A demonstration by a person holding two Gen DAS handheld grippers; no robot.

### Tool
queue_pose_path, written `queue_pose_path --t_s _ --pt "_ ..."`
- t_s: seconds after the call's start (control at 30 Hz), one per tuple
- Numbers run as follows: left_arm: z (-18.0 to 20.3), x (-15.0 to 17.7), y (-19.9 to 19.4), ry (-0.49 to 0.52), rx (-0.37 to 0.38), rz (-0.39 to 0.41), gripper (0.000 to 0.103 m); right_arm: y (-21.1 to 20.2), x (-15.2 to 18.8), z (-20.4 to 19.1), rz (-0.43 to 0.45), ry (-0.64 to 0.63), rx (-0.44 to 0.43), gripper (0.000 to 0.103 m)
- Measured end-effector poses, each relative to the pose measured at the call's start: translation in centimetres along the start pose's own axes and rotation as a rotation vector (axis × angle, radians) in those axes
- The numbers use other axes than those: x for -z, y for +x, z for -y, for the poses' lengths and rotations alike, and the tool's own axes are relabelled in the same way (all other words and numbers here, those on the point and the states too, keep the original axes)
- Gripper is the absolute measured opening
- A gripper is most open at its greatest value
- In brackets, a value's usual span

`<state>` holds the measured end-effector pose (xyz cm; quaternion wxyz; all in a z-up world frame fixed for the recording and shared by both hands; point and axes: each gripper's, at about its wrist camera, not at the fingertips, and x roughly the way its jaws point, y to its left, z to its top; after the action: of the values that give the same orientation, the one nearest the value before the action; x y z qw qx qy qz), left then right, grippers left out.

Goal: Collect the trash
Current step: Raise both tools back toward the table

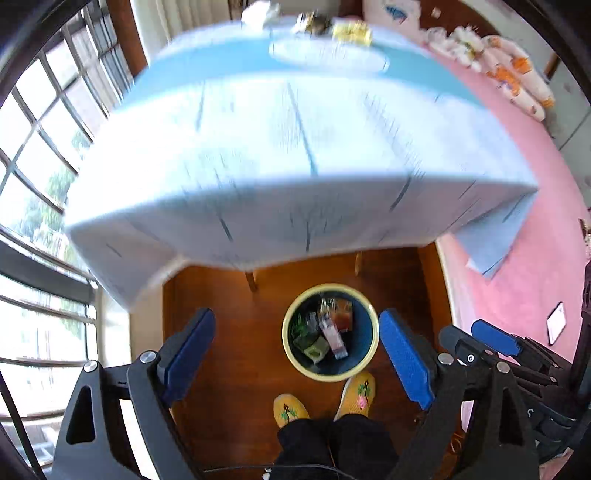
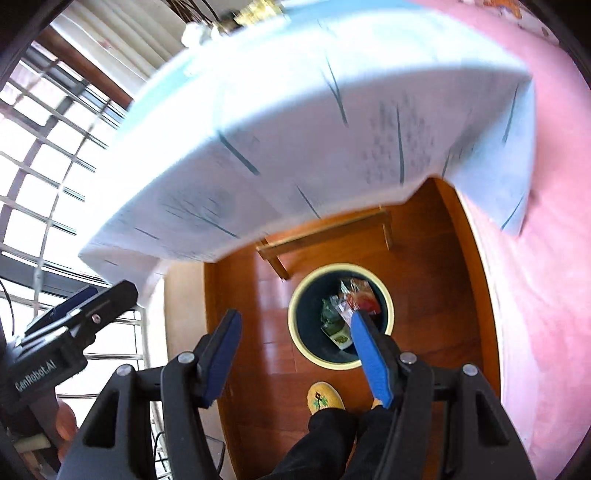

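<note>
A round bin (image 1: 285,332) (image 2: 325,362) with a pale yellow rim stands on the wooden floor just in front of the table. Inside it lie several wrappers (image 1: 334,334) (image 2: 356,299). At the far edge of the table top sit crumpled white paper (image 1: 258,14) (image 2: 195,33), a dark wrapper (image 1: 312,22) and a yellow packet (image 1: 351,31). My left gripper (image 1: 297,315) (image 2: 85,299) hangs high above the bin, open and holding nothing. My right gripper (image 2: 295,314) (image 1: 469,334) is beside it, also open with nothing between its blue pads (image 2: 369,354).
The table wears a white and light blue cloth (image 1: 295,166) (image 2: 295,110) that hangs over its edges. A person's feet in yellow slippers (image 1: 291,408) stand next to the bin. Pink bedding (image 1: 535,221) lies to the right, a barred window (image 1: 37,184) to the left.
</note>
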<state>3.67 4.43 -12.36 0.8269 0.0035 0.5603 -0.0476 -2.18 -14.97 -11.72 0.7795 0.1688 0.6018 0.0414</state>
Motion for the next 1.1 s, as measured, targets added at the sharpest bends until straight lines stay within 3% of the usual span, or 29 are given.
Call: queue_pose_path --t_s 0.27,0.63,0.87,1.1 --pt "-1.3 -4.1 -8.7 0.032 0.001 0.19 0.089 -7.5 -2.8 -3.9 0.155 -0.061 0.001 0.062" --pt "-2.3 -10.0 -14.8 0.038 0.039 0.352 0.089 -14.1 -9.2 -7.9 0.359 -0.152 0.002 0.062" --pt "-1.2 -15.0 -15.3 0.052 0.03 0.412 0.089 -14.6 -14.5 -8.6 0.414 -0.189 0.003 0.062" --pt "0.4 -22.2 -10.2 0.025 -0.007 0.366 0.09 -11.0 -23.8 -7.2 0.414 -0.268 -0.015 0.062"
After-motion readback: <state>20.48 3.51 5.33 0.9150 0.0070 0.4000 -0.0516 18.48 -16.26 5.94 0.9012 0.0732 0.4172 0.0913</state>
